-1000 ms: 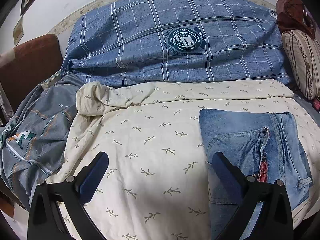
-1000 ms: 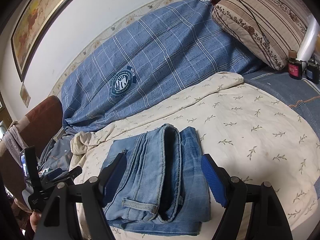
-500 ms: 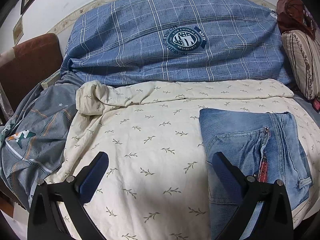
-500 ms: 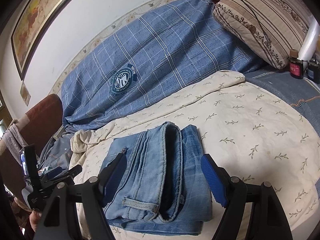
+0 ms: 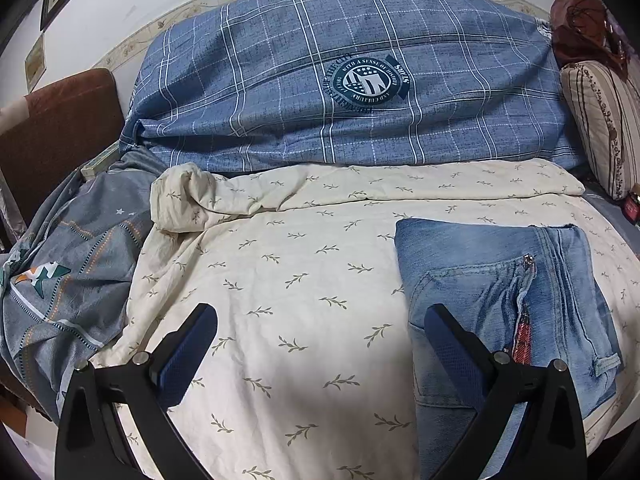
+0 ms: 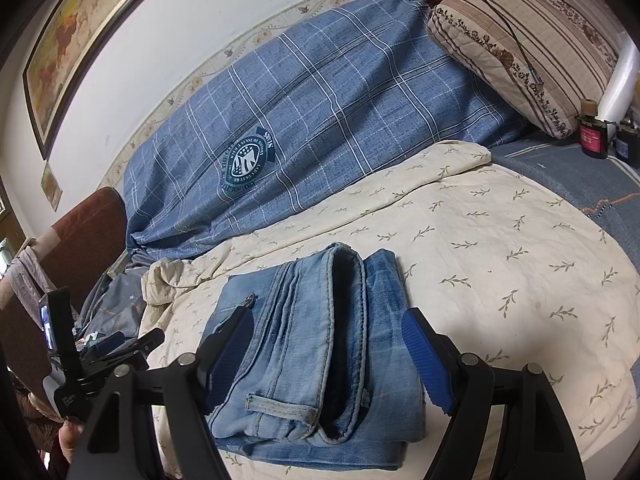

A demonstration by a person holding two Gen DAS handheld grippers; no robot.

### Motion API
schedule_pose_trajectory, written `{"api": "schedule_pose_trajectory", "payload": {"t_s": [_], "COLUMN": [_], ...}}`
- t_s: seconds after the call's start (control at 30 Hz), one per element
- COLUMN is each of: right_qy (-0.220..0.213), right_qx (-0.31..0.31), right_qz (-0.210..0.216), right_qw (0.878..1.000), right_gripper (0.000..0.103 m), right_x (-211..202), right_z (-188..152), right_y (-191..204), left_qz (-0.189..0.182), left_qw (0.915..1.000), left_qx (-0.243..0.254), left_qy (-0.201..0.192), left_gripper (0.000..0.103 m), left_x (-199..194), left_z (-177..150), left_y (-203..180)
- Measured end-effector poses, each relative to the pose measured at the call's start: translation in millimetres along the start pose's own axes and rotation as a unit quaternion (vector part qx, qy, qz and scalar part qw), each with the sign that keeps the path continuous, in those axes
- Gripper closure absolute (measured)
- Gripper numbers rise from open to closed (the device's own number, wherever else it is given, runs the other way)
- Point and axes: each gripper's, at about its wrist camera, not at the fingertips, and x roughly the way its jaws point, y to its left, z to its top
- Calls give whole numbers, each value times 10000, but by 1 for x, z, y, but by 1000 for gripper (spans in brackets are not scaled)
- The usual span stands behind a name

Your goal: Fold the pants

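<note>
Light blue jeans point(image 6: 312, 344) lie folded into a compact stack on the cream leaf-print sheet point(image 6: 500, 264), waistband and belt loop toward me. My right gripper point(image 6: 330, 356) is open and empty, its blue pads standing either side of the stack's near end, above it. In the left wrist view the jeans point(image 5: 500, 280) lie at the right, zipper showing. My left gripper point(image 5: 320, 344) is open and empty over the sheet point(image 5: 280, 280), its right finger by the jeans' left edge. The left gripper also shows in the right wrist view point(image 6: 120, 344) at far left.
A blue plaid duvet point(image 5: 340, 80) is piled against the wall behind. A grey patterned blanket point(image 5: 68, 276) lies at the left by a brown headboard point(image 5: 52, 128). A striped pillow point(image 6: 520, 40) and small bottles point(image 6: 592, 132) sit at the right.
Both grippers stay open and nearly still. The right wrist view shifts slightly, with the jeans a little lower in the frame.
</note>
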Motion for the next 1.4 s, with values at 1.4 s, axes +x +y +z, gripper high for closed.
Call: {"api": "schedule_pose_trajectory", "payload": {"t_s": [1.4], "right_qy": [68], "right_qx": [3], "right_qz": [14], "right_qw": [10000], "right_gripper": [23], "right_x": [3], "right_z": [-1], "right_y": [0], "left_qz": [15], "left_qw": [10000], "left_qx": [19], "left_qy": [22], "left_gripper": [0], "left_x": [1], "left_z": [1], "left_y": [-1]}}
